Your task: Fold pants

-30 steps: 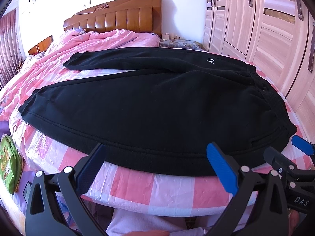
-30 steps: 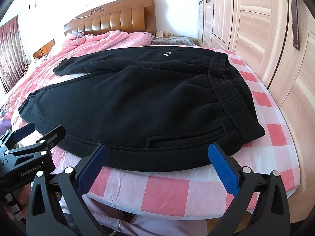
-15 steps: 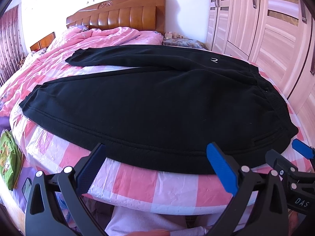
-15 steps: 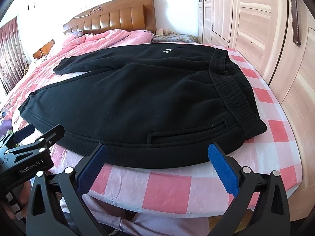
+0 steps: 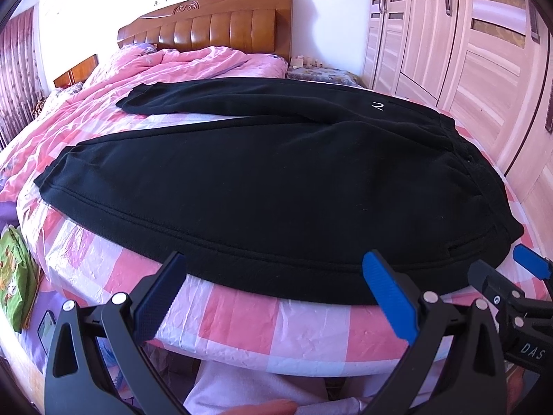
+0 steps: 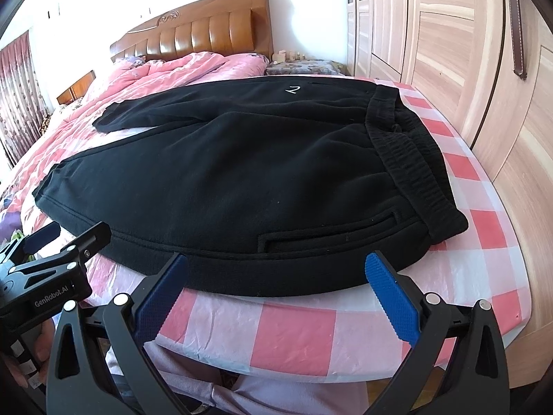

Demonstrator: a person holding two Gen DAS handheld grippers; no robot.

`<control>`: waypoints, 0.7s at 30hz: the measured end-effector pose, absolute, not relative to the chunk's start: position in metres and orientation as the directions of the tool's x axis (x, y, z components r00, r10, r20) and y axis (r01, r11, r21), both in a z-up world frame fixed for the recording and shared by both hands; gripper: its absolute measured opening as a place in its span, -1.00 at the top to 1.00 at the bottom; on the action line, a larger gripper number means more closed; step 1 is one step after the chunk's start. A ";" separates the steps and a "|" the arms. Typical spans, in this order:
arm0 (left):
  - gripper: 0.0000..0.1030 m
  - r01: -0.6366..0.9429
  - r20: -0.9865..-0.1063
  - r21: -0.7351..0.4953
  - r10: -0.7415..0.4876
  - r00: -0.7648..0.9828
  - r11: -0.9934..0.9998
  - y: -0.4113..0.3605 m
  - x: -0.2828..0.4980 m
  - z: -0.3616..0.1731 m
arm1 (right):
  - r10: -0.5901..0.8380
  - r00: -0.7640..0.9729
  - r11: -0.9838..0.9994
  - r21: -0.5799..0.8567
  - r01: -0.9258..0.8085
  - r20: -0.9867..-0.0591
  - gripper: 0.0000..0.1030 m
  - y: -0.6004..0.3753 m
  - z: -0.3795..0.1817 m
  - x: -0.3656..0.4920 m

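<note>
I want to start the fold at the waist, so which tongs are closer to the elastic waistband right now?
Right. The right tongs hover open at the bed's near edge, close to the waistband. The left tongs, also open, sit farther along the near leg of the pants.

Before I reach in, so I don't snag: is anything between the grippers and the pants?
Nothing visible. Left gripper and right gripper are open at the near hem of the black pants, with only checkered sheet between.
</note>
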State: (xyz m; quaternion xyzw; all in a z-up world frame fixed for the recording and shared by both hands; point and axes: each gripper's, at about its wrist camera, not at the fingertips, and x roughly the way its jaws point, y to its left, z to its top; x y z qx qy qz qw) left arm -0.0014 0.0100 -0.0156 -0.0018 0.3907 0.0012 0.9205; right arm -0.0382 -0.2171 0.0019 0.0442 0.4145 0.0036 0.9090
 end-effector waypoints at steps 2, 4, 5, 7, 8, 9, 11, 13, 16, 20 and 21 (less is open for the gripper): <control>-0.97 -0.003 -0.718 0.001 0.003 0.696 1.000 0.010 -0.002 -0.015 | 0.046 0.659 0.996 0.087 0.030 -0.751 -0.92 -0.218 0.002 -0.039; -0.97 -0.003 -0.715 0.005 0.006 0.699 1.000 0.008 -0.003 -0.014 | 0.051 0.663 0.996 0.091 0.026 -0.747 -0.92 -0.220 0.004 -0.040; -0.97 -0.004 -0.714 0.006 0.007 0.700 1.000 0.007 -0.003 -0.013 | 0.051 0.666 0.995 0.092 0.026 -0.745 -0.92 -0.221 0.004 -0.041; -0.97 -0.004 -0.714 0.013 0.012 0.701 1.000 0.005 -0.003 -0.013 | 0.054 0.670 0.995 0.096 0.026 -0.741 -0.92 -0.223 0.005 -0.042; -0.97 -0.003 -0.714 0.017 0.014 0.700 1.000 0.004 -0.003 -0.013 | 0.056 0.670 0.995 0.099 0.026 -0.740 -0.92 -0.224 0.005 -0.043; -0.97 -0.002 -0.714 0.019 0.015 0.700 1.000 0.003 -0.003 -0.013 | 0.061 0.671 0.994 0.105 0.026 -0.739 -0.92 -0.225 0.005 -0.043; -0.97 0.000 -0.716 0.023 0.017 0.698 1.000 0.002 -0.003 -0.013 | 0.064 0.672 0.994 0.109 0.026 -0.738 -0.92 -0.227 0.004 -0.043; -0.97 0.004 -0.719 0.029 0.018 0.695 1.000 0.001 -0.002 -0.014 | 0.065 0.675 0.994 0.110 0.024 -0.735 -0.92 -0.228 0.005 -0.044; -0.97 0.005 -0.721 0.028 0.017 0.693 1.000 0.002 -0.002 -0.015 | 0.065 0.677 0.994 0.108 0.022 -0.733 -0.92 -0.229 0.004 -0.044; -0.97 -0.003 -0.723 0.012 0.011 0.691 1.000 0.006 -0.001 -0.016 | 0.077 0.680 0.994 0.108 0.004 -0.729 -0.92 -0.228 0.005 -0.043; -0.97 -0.005 -0.724 0.008 0.009 0.690 1.000 0.006 -0.001 -0.016 | 0.083 0.681 0.994 0.109 -0.005 -0.727 -0.92 -0.228 0.004 -0.043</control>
